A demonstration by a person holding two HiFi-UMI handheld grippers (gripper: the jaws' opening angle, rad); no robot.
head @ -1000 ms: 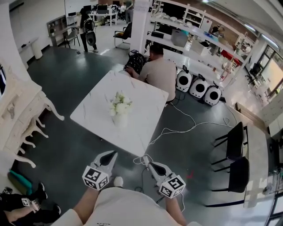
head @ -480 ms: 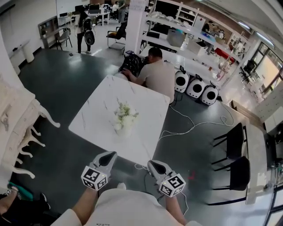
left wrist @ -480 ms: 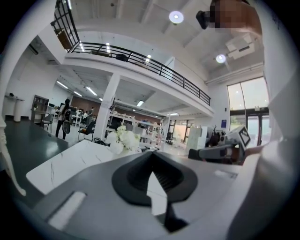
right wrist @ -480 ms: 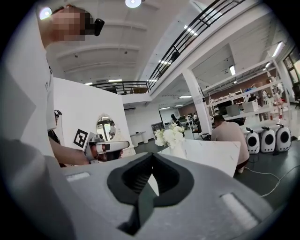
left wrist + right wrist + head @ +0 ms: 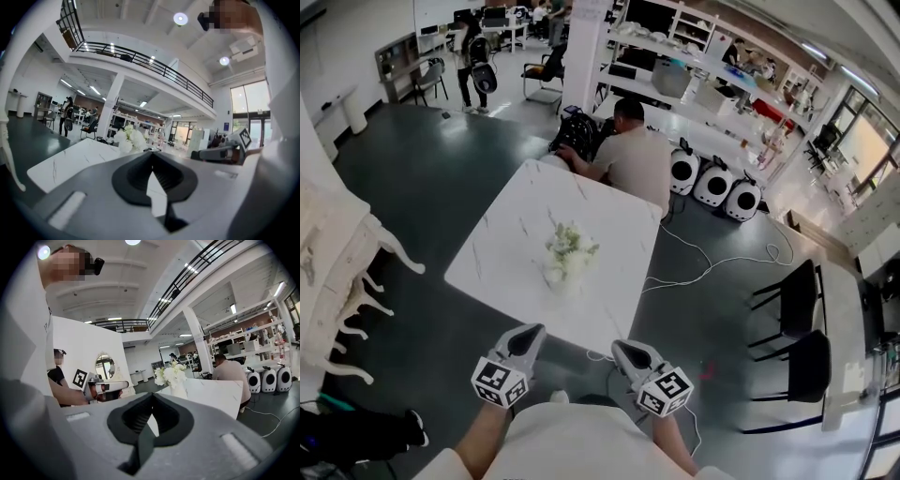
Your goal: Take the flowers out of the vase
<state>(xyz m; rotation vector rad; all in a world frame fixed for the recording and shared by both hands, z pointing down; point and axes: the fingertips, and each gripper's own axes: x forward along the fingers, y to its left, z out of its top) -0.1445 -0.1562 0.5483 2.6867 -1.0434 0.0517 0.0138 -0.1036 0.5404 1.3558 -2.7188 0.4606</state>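
White flowers stand in a white vase near the middle of a white marble table. Both grippers are held side by side over the dark floor, short of the table's near edge and pointing at it. My left gripper is shut and empty, and so is my right gripper. In the left gripper view the flowers show beyond the shut left gripper, with the right gripper alongside. In the right gripper view the flowers and vase lie ahead of the right gripper.
A person sits at the table's far side. White cables trail over the floor to the right of the table. Black chairs stand at the right, ornate white furniture at the left, and round white robots beyond the table.
The table and vase have come closer in the head view. Both grippers stay shut and side by side. Legs at the lower left have slid toward the picture's edge.
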